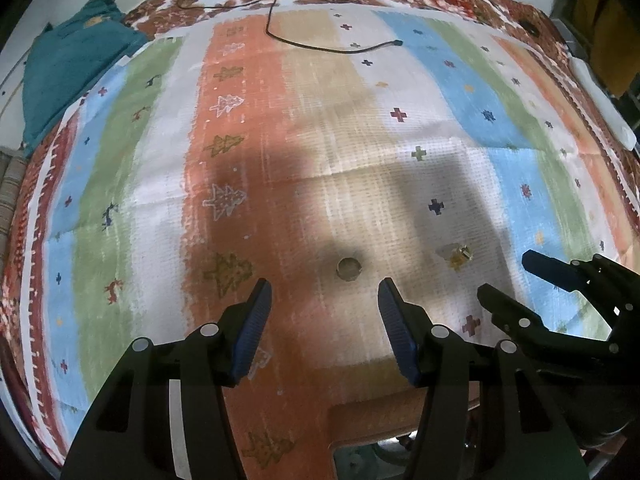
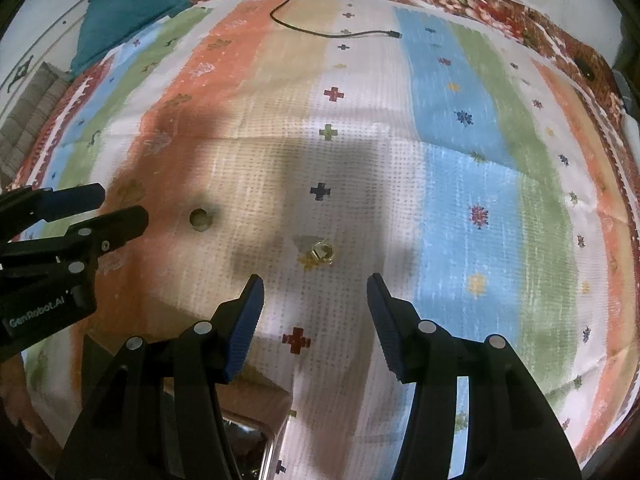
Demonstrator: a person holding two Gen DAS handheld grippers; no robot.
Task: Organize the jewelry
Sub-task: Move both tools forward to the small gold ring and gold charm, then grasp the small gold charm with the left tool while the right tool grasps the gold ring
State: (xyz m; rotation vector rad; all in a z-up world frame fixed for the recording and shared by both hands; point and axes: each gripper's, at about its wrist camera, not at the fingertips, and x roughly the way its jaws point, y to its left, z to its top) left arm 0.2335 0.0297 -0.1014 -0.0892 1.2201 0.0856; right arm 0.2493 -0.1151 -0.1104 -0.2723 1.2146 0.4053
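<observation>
Jewelry: a small ring (image 1: 349, 269) lies just ahead of the left gripper (image 1: 324, 308), gold earrings (image 2: 320, 252) ahead of the right gripper (image 2: 315, 304). Both tongs spread, empty. Pieces likely light, slippery; pinch across edges.

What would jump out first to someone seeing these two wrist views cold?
The striped cloth with small crosses and trees fills both views. On it lie a small round ring-like piece just ahead of the open left gripper and a gold piece in a clear packet ahead of the open right gripper. A black cable snakes across the far edge, beside a teal cloth at far left.
</observation>
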